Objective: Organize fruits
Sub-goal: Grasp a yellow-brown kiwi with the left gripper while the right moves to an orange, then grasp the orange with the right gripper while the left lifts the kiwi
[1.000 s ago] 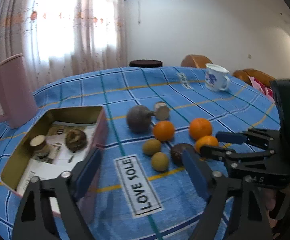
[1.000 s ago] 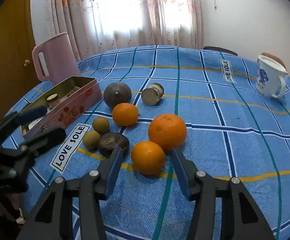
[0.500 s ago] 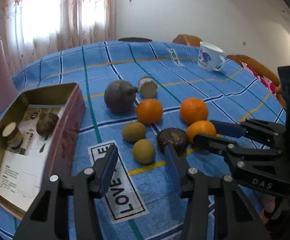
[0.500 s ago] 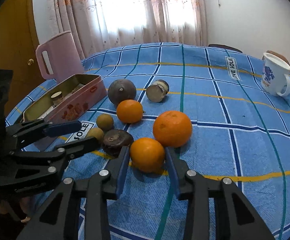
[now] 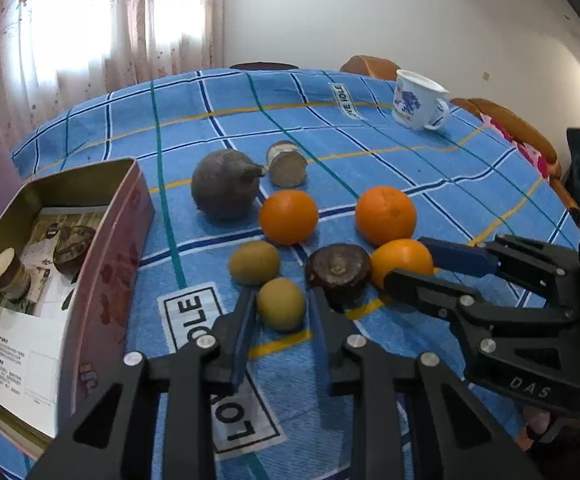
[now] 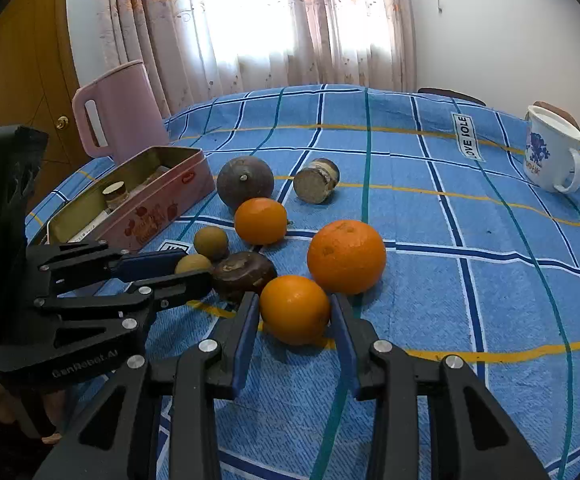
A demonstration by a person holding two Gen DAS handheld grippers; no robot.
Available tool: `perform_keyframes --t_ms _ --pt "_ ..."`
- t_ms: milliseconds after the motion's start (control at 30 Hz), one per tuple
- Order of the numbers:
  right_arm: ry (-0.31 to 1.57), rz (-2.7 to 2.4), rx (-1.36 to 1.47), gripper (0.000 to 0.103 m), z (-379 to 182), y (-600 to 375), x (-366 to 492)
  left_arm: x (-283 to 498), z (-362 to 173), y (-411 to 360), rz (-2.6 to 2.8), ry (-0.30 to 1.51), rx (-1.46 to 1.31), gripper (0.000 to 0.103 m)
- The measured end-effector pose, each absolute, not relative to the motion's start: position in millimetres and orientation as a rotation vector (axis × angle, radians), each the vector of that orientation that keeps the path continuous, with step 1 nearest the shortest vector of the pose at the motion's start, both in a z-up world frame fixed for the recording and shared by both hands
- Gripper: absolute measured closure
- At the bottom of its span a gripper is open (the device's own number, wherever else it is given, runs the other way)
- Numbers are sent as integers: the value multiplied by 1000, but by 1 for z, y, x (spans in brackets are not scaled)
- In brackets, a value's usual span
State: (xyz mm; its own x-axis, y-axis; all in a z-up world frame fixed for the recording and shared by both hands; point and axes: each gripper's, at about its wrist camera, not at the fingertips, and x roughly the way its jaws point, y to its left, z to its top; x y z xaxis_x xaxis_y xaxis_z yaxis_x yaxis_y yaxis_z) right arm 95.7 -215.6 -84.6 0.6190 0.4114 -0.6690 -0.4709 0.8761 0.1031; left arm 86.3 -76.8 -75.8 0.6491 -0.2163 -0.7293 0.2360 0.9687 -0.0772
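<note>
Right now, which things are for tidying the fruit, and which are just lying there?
For the job: three oranges, two kiwis, dark fruits, tin.
Lying about: mug, jug, small jar.
</note>
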Motion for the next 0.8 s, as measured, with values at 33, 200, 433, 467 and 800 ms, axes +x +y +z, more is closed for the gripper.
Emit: perform_keyframes --t_ms 33,200,433,467,800 --pt "747 508 -87 65 -85 -215 96 89 -78 -76 -266 842 14 75" --pt "733 509 -96 65 -84 -215 93 92 -78 -67 -289 854 -41 75" --pt "661 515 -118 65 -78 -214 81 85 -73 -58 -320 805 -103 76" --pt "654 514 -121 65 -78 -214 80 83 -71 -57 -321 788 -103 76" --pt "554 523 -148 65 -71 -213 64 65 -57 -55 -250 653 -77 76"
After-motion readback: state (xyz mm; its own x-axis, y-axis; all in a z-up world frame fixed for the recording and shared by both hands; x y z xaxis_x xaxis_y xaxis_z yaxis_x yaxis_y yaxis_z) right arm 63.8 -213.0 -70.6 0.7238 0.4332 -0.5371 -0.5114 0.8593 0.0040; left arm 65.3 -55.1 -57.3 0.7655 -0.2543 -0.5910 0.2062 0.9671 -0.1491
